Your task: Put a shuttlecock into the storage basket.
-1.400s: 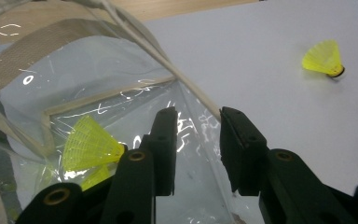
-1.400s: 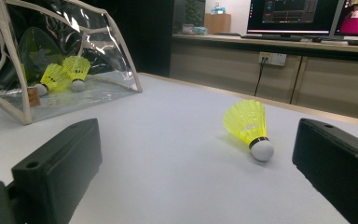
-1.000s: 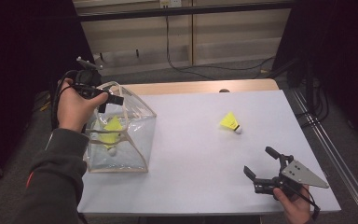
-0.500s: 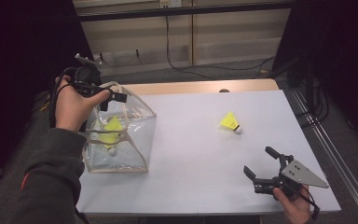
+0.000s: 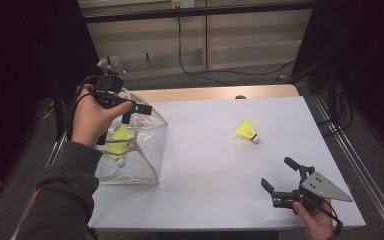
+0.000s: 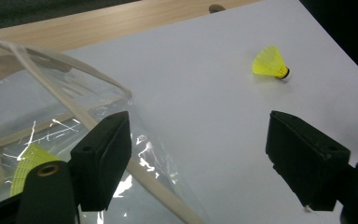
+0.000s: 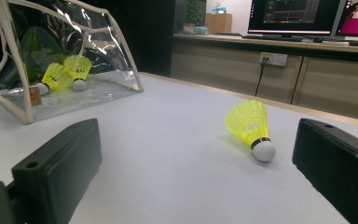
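Shuttlecocks (image 5: 120,142), two yellow ones with white tips, lie inside the clear pouch (image 5: 145,150) with its cream edging. Your left gripper (image 5: 132,111) hangs over the pouch, its jaws just opened with nothing between them. Your right gripper (image 5: 279,176), well apart from the pouch, is released too, facing a third yellow shuttlecock (image 5: 246,131) on the white table (image 5: 205,170).

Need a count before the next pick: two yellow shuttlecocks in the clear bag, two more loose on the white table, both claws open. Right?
Not quite: one loose shuttlecock lies on the white table, as the high view shows. The clear bag does hold two, and the left claw and right claw are open.
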Motion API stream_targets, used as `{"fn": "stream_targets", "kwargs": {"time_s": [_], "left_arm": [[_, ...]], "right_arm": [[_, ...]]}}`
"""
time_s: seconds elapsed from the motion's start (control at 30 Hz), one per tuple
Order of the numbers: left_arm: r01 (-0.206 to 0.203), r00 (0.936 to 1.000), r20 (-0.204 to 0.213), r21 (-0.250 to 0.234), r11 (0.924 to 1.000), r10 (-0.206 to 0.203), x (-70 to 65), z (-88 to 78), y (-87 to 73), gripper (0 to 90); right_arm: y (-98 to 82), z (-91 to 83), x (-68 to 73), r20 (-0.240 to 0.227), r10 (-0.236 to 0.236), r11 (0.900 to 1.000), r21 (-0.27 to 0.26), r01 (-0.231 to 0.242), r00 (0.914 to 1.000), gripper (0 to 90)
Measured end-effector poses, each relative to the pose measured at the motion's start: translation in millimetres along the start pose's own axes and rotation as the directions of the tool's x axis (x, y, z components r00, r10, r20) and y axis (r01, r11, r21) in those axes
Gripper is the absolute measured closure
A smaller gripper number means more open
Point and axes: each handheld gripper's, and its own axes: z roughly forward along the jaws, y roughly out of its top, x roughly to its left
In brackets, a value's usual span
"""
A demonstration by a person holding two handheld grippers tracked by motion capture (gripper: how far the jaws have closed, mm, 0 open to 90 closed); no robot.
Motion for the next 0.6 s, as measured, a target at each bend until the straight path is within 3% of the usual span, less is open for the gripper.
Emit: {"fn": "stream_targets", "kwargs": {"time_s": [0.3, 0.6], "left_arm": [[-0.011, 0.9991, 0.041, -0.001, 0.9999, 0.011, -14.0, 5.8, -1.6, 21.1], [-0.032, 0.9982, 0.050, -0.004, 0.9995, 0.032, -24.7, 12.6, -3.3, 18.9]], "right_arm": [[0.4, -1.1, -0.7, 0.001, -0.003, 1.000, -0.001, 0.003, 1.0000, 1.0], [0.3, -0.4, -0.2, 0.001, -0.004, 1.000, -0.002, 0.004, 1.0000, 1.0]]}}
